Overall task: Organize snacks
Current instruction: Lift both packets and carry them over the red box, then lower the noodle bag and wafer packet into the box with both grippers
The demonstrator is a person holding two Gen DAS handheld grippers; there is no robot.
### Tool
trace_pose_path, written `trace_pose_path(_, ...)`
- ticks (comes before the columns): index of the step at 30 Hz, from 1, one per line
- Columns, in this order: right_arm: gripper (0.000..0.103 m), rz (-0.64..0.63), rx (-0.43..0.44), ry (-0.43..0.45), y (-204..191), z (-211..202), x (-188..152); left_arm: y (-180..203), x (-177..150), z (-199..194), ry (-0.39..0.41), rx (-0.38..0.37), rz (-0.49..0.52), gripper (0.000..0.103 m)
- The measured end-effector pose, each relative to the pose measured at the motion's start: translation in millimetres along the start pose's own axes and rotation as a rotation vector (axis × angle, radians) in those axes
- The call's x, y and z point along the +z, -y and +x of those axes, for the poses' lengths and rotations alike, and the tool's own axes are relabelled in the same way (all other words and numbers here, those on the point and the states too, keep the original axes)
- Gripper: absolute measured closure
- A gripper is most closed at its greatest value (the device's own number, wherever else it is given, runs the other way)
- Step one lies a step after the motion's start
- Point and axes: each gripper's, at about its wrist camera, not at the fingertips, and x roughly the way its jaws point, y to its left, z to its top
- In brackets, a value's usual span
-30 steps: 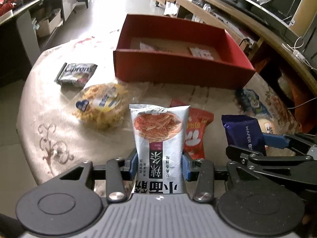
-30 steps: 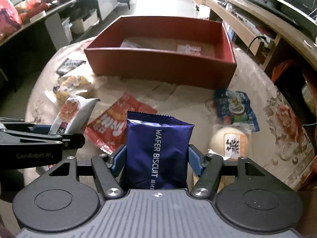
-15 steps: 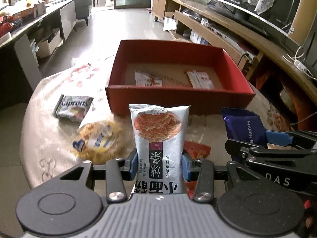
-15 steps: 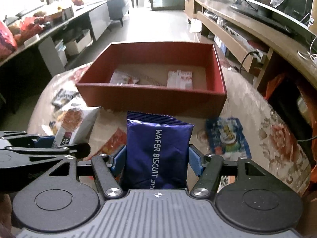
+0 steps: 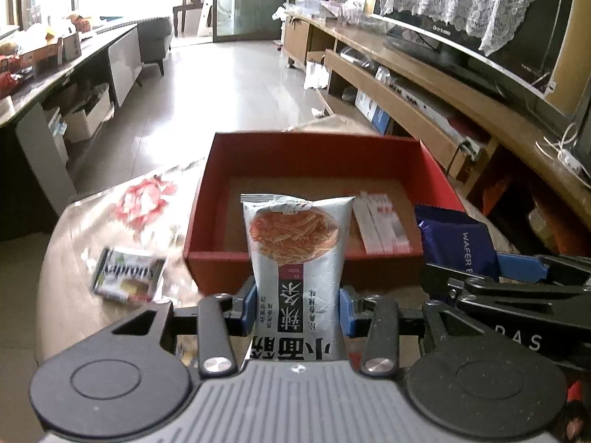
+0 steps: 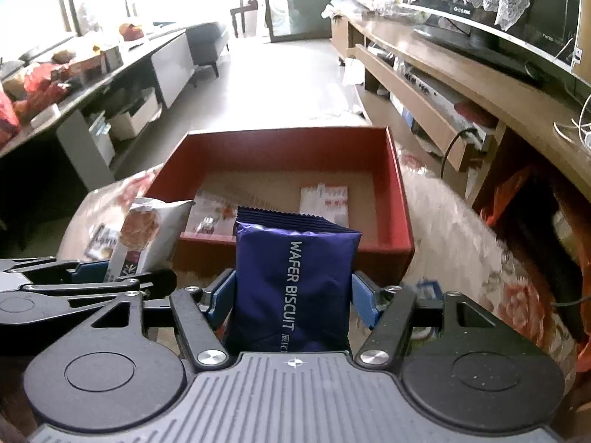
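My left gripper (image 5: 297,304) is shut on a silver noodle-snack packet (image 5: 295,254), held upright above the table just short of the red box (image 5: 314,155). My right gripper (image 6: 293,297) is shut on a purple wafer biscuit pack (image 6: 293,277), also raised before the red box (image 6: 400,203). Each gripper shows in the other's view: the right one with the purple pack (image 5: 458,243), the left one with the silver packet (image 6: 147,232). Two flat snack packets (image 6: 325,197) lie on the box floor.
A dark Kaprons packet (image 5: 127,280) lies on the floral tablecloth (image 5: 74,243) left of the box. A blue snack packet (image 6: 428,288) peeks out below the box's right corner. A TV bench (image 5: 424,85) runs along the right, a counter (image 5: 55,74) along the left.
Both grippers have risen and moved toward the red box with their packets. The box now sits lower and closer in both views; the snacks lying near the table front have dropped out of sight.
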Motion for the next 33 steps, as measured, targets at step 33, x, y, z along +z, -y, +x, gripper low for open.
trace_pose_path(33,0.032,0.036,-0.038,-0.022,17,88,78,2,77,96,-0.017,0.094,-0.034,0.061)
